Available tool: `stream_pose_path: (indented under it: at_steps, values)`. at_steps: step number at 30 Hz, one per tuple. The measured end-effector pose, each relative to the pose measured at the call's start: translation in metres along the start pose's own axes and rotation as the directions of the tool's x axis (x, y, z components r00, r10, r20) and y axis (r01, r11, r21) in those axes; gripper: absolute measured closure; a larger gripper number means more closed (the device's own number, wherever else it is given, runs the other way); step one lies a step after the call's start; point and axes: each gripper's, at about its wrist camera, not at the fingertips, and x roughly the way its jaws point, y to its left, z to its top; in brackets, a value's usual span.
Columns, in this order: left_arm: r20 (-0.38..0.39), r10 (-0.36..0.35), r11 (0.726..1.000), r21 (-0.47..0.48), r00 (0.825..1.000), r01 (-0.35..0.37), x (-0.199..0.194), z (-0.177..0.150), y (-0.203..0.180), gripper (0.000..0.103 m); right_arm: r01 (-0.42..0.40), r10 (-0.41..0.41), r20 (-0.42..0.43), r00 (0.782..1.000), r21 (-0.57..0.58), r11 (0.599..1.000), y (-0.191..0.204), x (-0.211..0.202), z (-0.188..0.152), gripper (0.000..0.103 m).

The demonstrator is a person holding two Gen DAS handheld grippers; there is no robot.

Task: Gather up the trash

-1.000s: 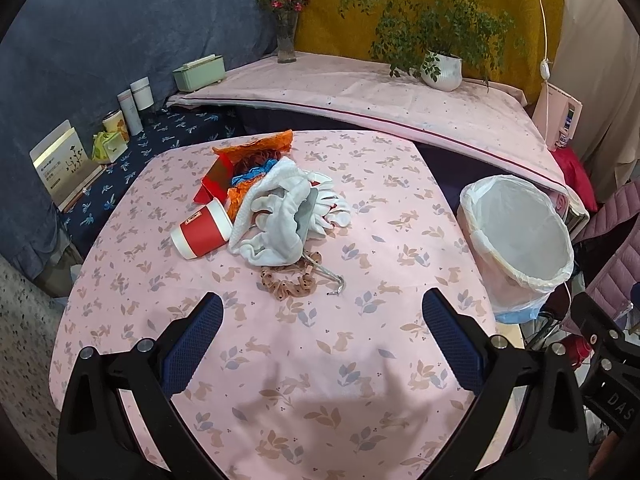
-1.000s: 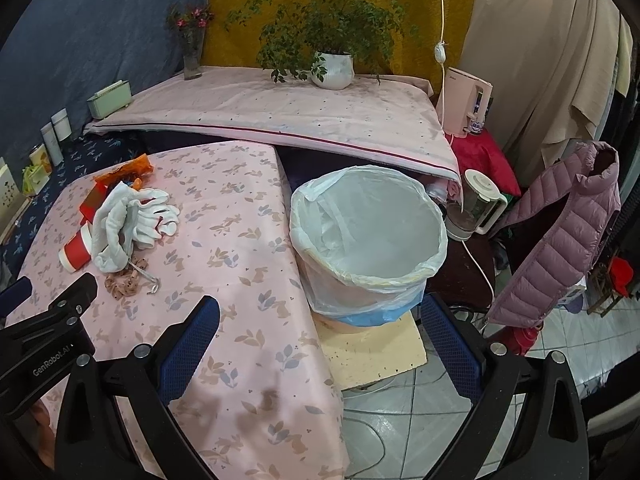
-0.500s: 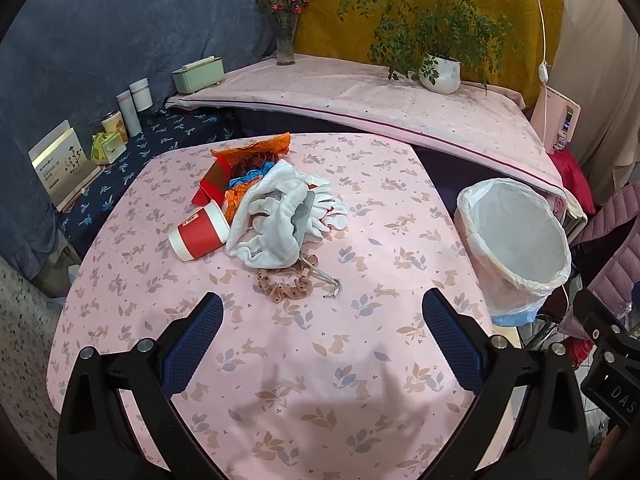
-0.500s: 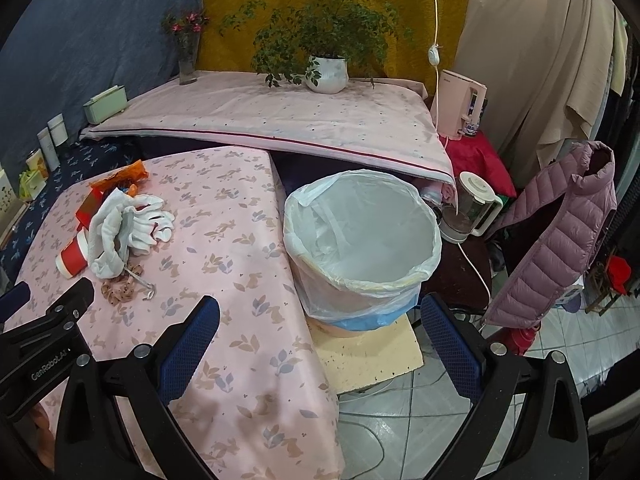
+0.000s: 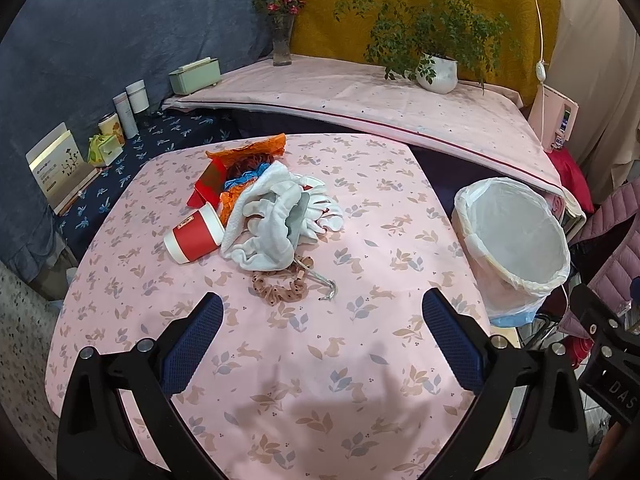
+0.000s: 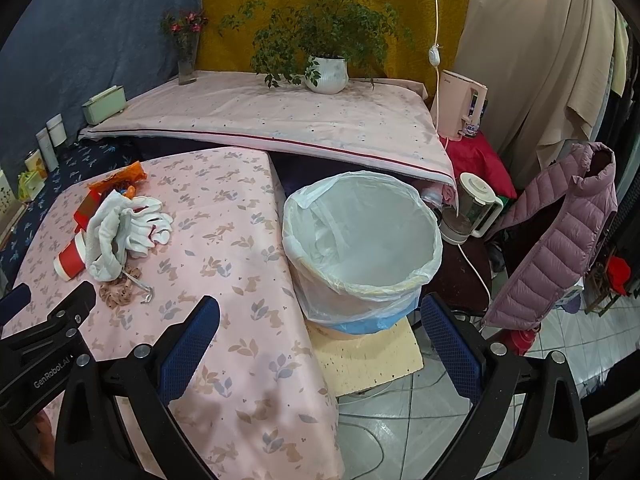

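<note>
1. The left gripper point(image 5: 320, 336) was held above the near part of the table point(image 5: 360, 380), its blue-padded fingers point(image 5: 192, 344) spread wide with nothing between them.
2. The right gripper point(image 6: 320, 340) was also spread wide and empty, held over the table's right edge and in front of the trash bin point(image 6: 362, 248).
3. The trash lay in one pile on the left half of the table: a red paper cup point(image 5: 194, 234) on its side, a white towel point(image 5: 268, 224) touching it, white gloves point(image 5: 320, 210) just beside the towel, and orange wrappers point(image 5: 250, 152) behind.
4. A pinkish scrunchie point(image 5: 280, 288) and a small metal hook point(image 5: 326, 284) lay at the near edge of the pile.
5. The bin, lined with a white bag, stood on the floor against the table's right side.
6. Readable writing: "GenRobot.AI" on the left gripper's body point(image 6: 48, 372) in the right wrist view; "DAS" on the right gripper's body point(image 5: 612, 384) in the left wrist view. The cup label was too small to read.
</note>
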Motion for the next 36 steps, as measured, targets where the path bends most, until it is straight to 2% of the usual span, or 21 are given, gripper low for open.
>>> stream_pose_path:
  at_steps: [10, 16, 23, 29, 33, 36]
  values:
    - [0.000, -0.001, 1.000, 0.003, 1.000, 0.001, 0.000, 0.000, 0.000, 0.008, 0.000, 0.000, -0.004, 1.000, 0.002, 1.000, 0.000, 0.003, 0.001, 0.007]
    - [-0.019, -0.020, 1.000, 0.013, 1.000, 0.021, 0.013, -0.002, 0.001, 0.008, -0.014, 0.014, -0.002, 1.000, 0.017, 1.000, -0.002, 0.008, 0.003, 0.007]
    - [-0.028, -0.033, 0.999, -0.003, 0.999, 0.033, 0.030, -0.004, 0.029, 0.008, -0.026, 0.026, -0.005, 1.000, 0.036, 0.999, 0.000, 0.017, 0.006, 0.007]
    - [-0.062, -0.007, 0.998, -0.056, 0.998, 0.003, 0.052, -0.001, 0.065, 0.008, -0.049, 0.049, -0.017, 0.999, 0.051, 0.998, 0.009, 0.033, 0.008, 0.007]
    - [-0.052, 0.017, 0.998, -0.054, 0.999, -0.019, 0.064, 0.002, 0.076, 0.008, -0.058, 0.060, -0.030, 0.998, 0.049, 0.997, 0.019, 0.044, 0.009, 0.007]
    - [-0.067, -0.004, 0.998, -0.069, 0.998, 0.000, 0.077, 0.008, 0.078, 0.008, -0.066, 0.067, -0.033, 0.997, 0.048, 0.997, 0.026, 0.051, 0.010, 0.007]
